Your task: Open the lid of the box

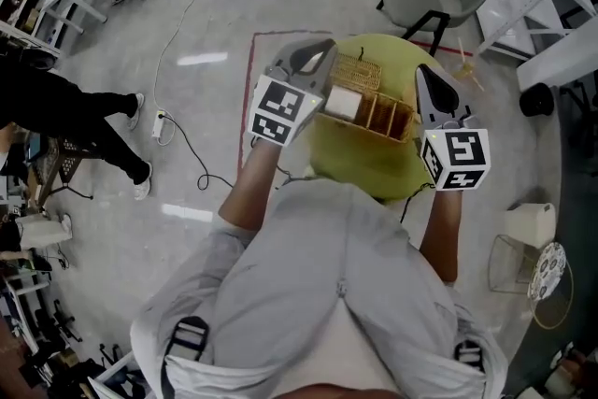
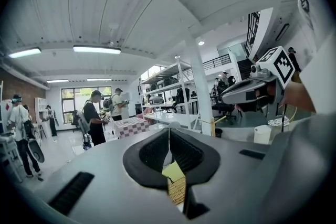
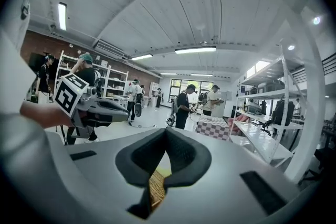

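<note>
1. My left gripper (image 2: 169,132) has its jaws pressed together with nothing between them. Through the slot under the pads I see only a sliver of wicker and yellow tabletop.
2. My right gripper (image 3: 166,135) is closed in the same way and is also empty, with a strip of wicker weave showing below its jaws.
3. In the head view the left gripper (image 1: 324,48) hangs at the box's left end and the right gripper (image 1: 422,73) at its right end. I can't tell whether either one touches it.
4. The box (image 1: 377,115) sits on the round yellow-green table (image 1: 374,171), between the two tips. Its dividers are exposed, and a white block (image 1: 342,104) lies in the left compartment.
5. The woven lid (image 1: 358,70) seems to be swung back at the far side already, so I judge the opening nearly or fully done.
6. I expect this wicker to be light, fairly stiff, rough enough to grip and a little brittle at the edges. The box would slide easily if pushed.
7. If I need to lift the lid further, I'd pinch its free rim or the small loop near its far edge, gently, and steady the box wall with the other tongs.
</note>
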`<control>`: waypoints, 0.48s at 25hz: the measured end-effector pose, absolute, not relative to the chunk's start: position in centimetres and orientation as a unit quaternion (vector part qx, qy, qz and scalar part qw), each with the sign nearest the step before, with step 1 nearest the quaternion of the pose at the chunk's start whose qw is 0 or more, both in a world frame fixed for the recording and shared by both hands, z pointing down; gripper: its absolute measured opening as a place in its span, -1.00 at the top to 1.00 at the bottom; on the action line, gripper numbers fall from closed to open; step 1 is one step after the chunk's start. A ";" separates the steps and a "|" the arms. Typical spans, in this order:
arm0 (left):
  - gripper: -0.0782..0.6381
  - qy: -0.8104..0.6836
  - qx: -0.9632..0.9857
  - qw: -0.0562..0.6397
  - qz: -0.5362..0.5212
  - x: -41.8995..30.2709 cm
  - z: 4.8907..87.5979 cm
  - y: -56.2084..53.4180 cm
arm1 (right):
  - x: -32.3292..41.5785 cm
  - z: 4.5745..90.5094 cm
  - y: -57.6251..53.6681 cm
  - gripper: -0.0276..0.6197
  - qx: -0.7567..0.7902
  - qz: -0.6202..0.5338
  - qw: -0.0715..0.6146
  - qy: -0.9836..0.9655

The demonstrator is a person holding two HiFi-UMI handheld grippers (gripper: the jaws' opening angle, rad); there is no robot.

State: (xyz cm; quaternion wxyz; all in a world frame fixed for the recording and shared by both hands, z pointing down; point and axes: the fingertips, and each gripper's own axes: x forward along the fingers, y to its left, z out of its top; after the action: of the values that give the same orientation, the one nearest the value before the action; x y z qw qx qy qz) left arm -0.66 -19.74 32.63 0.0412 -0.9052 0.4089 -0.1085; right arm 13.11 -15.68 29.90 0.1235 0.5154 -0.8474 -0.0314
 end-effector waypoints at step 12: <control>0.69 0.406 -0.905 0.059 -0.110 -0.8 32.0 -17.6 | 12.3 29.7 -14.0 0.84 0.515 -0.059 0.147 -0.842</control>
State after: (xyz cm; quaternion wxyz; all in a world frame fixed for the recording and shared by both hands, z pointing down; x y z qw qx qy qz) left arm -0.81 -17.58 31.98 0.0588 -0.9054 0.4058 -0.1098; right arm 12.26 -13.95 29.69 0.1474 0.5153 -0.8422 -0.0591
